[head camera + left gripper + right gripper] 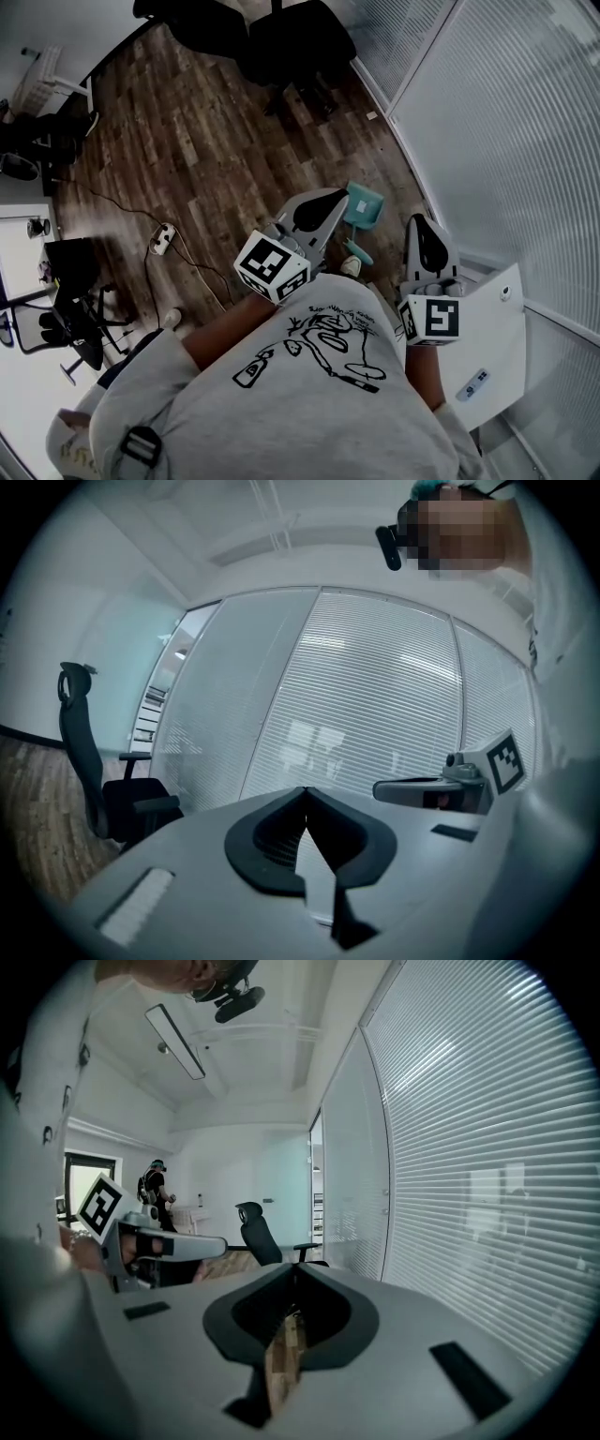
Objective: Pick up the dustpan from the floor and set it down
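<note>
The teal dustpan point(364, 204) lies on the wood floor by the glass wall, its handle point(357, 251) pointing toward me. My left gripper point(338, 196) hangs above the floor just left of the pan, jaws shut and empty; in the left gripper view its tips point(305, 790) meet against the blinds. My right gripper point(419, 221) is to the right of the pan, also shut with nothing in it, and its tips point(295, 1268) meet in its own view. Neither gripper touches the dustpan.
A glass wall with blinds point(506, 122) runs along the right. A white desk point(492, 323) stands at lower right. Black office chairs point(281, 37) are at the top, and a power strip point(163, 238) with a cable lies on the floor at left. A person point(155, 1185) stands far off.
</note>
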Tool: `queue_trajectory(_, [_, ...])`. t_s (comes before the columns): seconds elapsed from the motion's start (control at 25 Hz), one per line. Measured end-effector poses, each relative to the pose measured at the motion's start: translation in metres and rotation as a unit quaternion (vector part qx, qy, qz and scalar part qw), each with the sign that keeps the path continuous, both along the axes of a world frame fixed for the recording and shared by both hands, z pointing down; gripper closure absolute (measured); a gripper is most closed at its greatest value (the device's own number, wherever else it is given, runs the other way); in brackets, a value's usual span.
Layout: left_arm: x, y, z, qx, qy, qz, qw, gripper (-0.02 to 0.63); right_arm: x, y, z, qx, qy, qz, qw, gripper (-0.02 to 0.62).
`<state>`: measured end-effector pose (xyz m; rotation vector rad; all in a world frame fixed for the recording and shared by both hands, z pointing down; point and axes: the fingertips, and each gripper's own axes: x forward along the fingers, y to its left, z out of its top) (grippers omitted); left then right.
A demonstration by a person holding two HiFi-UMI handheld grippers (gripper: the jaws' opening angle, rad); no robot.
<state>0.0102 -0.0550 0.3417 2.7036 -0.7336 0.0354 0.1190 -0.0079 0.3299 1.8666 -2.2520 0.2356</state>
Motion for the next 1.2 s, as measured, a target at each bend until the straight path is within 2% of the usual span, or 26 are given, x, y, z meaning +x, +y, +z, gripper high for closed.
queue_trajectory(0.48, [0.019,-0.008,0.011,-0.009,-0.01,0.003,0.9999,0.604,0.017,-0.003,0.019,-0.024,0.001,-0.003,1.0,0.586])
queue_trajectory(0.68, [0.016,-0.005,0.019,-0.016,-0.016,0.0,0.9998,0.604,0.008,-0.005,0.027,-0.033,-0.008,-0.018,0.999,0.584])
queue_trajectory(0.96, [0.012,0.0,0.028,-0.027,-0.02,0.001,0.9994,0.604,0.002,0.008,0.06,-0.081,0.0,-0.033,0.996,0.584])
queue_trajectory(1.2, [0.009,0.003,0.031,-0.032,-0.023,0.002,0.9992,0.604,-0.007,0.008,0.069,-0.077,0.001,-0.049,0.996,0.583])
